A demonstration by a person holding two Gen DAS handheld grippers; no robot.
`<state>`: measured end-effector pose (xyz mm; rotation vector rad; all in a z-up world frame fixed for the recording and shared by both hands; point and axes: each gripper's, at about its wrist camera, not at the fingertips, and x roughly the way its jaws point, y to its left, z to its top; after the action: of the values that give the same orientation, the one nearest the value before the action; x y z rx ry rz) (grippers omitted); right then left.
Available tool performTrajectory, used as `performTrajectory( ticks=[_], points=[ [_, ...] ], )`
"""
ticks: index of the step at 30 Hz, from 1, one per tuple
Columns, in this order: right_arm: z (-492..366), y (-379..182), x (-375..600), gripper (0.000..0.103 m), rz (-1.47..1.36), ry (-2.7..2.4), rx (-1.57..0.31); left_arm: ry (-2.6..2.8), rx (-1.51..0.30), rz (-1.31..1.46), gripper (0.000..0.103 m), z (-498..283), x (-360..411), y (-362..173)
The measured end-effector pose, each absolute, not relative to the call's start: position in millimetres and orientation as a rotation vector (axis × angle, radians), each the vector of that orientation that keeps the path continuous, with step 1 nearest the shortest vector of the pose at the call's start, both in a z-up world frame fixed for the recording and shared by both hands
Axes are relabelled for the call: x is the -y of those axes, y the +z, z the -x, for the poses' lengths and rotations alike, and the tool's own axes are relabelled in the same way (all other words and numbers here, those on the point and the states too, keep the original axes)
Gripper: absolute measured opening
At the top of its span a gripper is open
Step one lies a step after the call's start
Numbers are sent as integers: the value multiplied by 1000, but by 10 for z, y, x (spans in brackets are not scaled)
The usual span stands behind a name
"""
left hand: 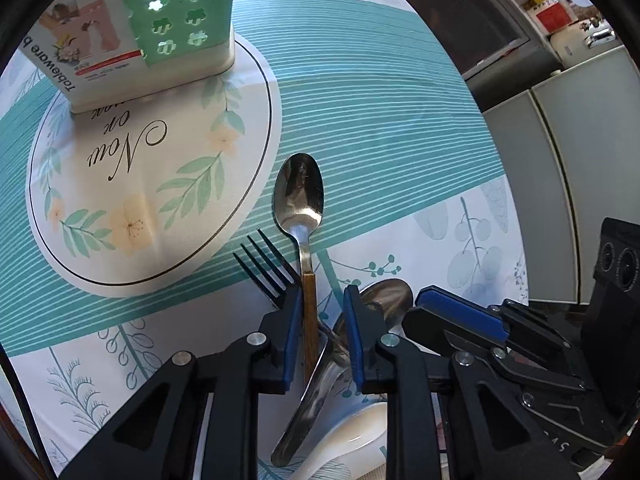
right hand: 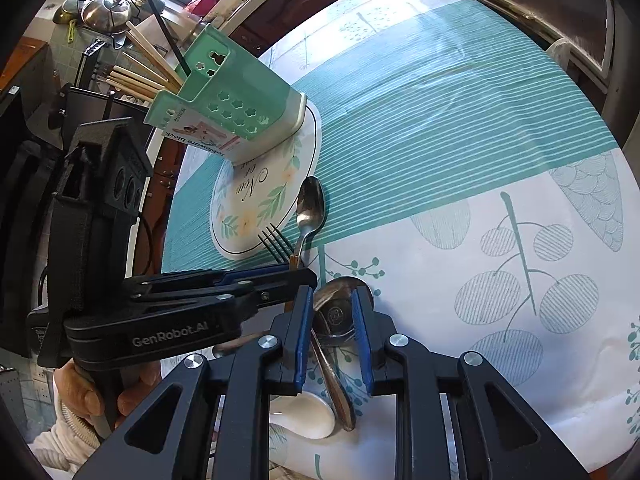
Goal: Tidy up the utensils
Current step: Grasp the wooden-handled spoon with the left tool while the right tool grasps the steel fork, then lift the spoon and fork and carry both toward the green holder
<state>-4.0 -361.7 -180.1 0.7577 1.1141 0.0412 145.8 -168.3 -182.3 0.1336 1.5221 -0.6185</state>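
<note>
A steel spoon with a wooden handle (left hand: pixel 303 216) lies on the tablecloth, bowl pointing away; it also shows in the right wrist view (right hand: pixel 310 208). A black fork (left hand: pixel 266 266) lies just left of it. My left gripper (left hand: pixel 322 312) is open, its pads either side of the wooden handle. A larger steel spoon (right hand: pixel 340 312) lies to the right, beside a white ceramic spoon (right hand: pixel 304 416). My right gripper (right hand: pixel 333 312) is open, its pads astride the larger spoon's bowl. The green utensil holder (right hand: pixel 236 116) stands at the far left with chopsticks in it.
The holder (left hand: pixel 160 28) stands on a round printed patch of the tablecloth (left hand: pixel 152 184). The left gripper's body (right hand: pixel 180 304) crosses close in front of the right gripper. Grey cabinets (left hand: pixel 560 160) stand past the table's right edge.
</note>
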Motion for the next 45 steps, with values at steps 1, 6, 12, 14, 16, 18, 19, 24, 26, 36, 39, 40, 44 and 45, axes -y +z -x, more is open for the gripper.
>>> performTrajectory(
  ticks=[1, 6, 12, 14, 16, 18, 19, 24, 26, 36, 39, 40, 44, 45],
  points=[
    [44, -1801, 3629, 20, -757, 44, -1113, -611, -1521, -144, 16, -1466, 1689, -1818],
    [33, -1787, 3625, 20, -746, 54, -1110, -585, -1503, -153, 5, -1471, 1706, -1833],
    [-15, -1748, 3556, 20, -711, 73, -1117, -616, -1445, -108, 5, -1406, 1495, -1663],
    [-44, -1738, 3513, 20, -688, 83, -1124, -624, -1429, -81, 5, -1402, 1393, -1597],
    [-84, -1725, 3461, 20, -649, 92, -1137, -630, -1412, -63, 4, -1397, 1300, -1531],
    [-128, -1701, 3407, 20, -610, 99, -1142, -640, -1381, -55, 5, -1375, 1206, -1463],
    [-142, -1691, 3380, 20, -595, 104, -1144, -639, -1376, -58, 5, -1370, 1175, -1452],
    [-193, -1676, 3273, 20, -561, 131, -1152, -630, -1359, -79, 5, -1338, 975, -1472],
    [-205, -1679, 3253, 20, -557, 130, -1156, -619, -1362, -79, 5, -1370, 892, -1502],
    [-327, -1701, 3116, 20, -491, 158, -1187, -604, -1362, -147, 5, -1415, 574, -1611],
    [-403, -1717, 3010, 20, -425, 185, -1209, -611, -1378, -156, 5, -1419, 475, -1691],
    [-432, -1721, 2970, 20, -399, 202, -1215, -614, -1383, -166, 5, -1415, 443, -1717],
    [-534, -1690, 2773, 38, -262, 276, -1217, -626, -1396, -186, 5, -1396, 360, -1772],
    [-545, -1671, 2736, 41, -232, 286, -1208, -623, -1398, -188, 5, -1392, 353, -1779]
  ],
)
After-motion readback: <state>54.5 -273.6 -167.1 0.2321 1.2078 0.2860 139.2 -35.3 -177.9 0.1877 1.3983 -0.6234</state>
